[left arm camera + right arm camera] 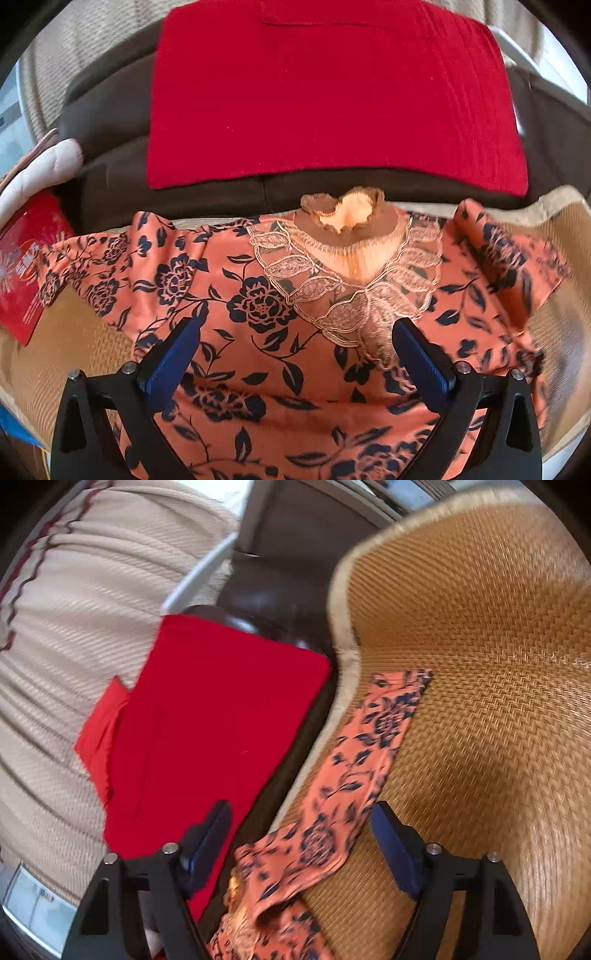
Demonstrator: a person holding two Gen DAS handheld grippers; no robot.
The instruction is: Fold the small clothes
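Both tools gaping, holding nothing: left tool point(295, 332) over floral blouse point(258, 295) spread flat on woven mat point(480, 664), right tool point(301, 812) above its sleeve point(369, 746). Looks like fold not started; next, pinch sleeve, bring inward.

Orange top point(258, 288): salmon-orange fabric, dark navy rose-and-leaf print. Spread flat, front up, not folded. Neckline at the far side, V-shaped, edged with a beige lace collar point(347, 291) of scalloped leaf panels; brown ruffled neck trim above it, slightly bunched. Both short sleeves out to the sides, left one lying flat, right one a bit rumpled with a crease. Body runs toward the near edge of the left wrist view. Right wrist view: one sleeve point(369, 746) lies stretched out flat, its cuff end farthest away, fabric gathered into folds near the neck.
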